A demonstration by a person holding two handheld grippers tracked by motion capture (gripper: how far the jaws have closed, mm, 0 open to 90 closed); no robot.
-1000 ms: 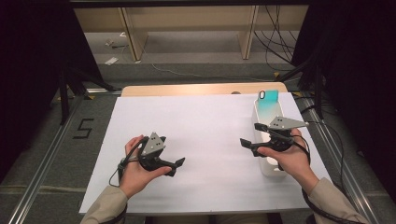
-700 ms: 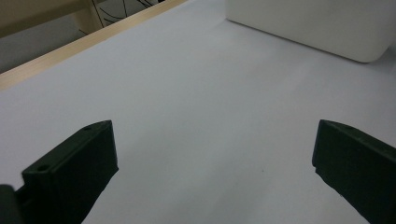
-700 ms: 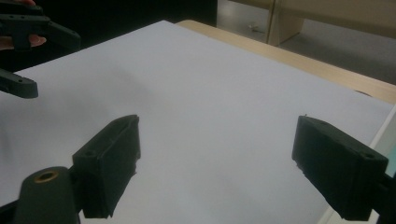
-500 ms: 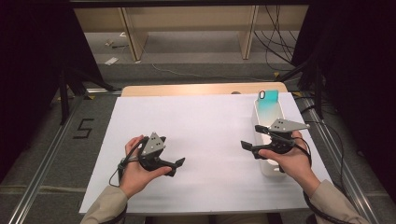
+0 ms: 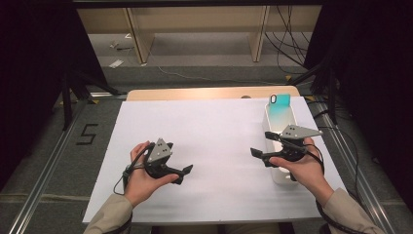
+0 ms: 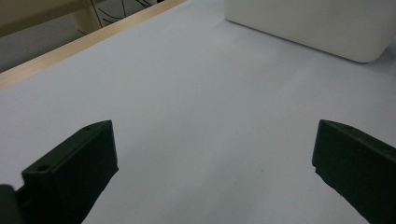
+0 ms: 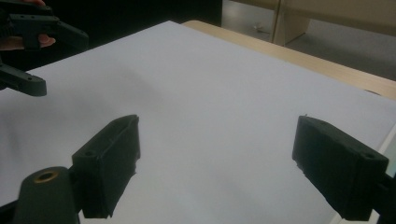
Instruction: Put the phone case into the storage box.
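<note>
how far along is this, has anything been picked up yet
Nothing looks done: the teal phone case sits in the white tray at the table's right edge. Both the left tool and right tool are open and empty above the white sheet. Reaching and grasping all remain.

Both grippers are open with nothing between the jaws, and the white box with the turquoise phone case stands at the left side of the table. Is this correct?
One thing is wrong: the white box with the turquoise phone case stands at the right side of the table, beside the right gripper, as the high view shows. The rest holds: the left gripper and the right gripper are both open, with nothing between the jaws.
</note>
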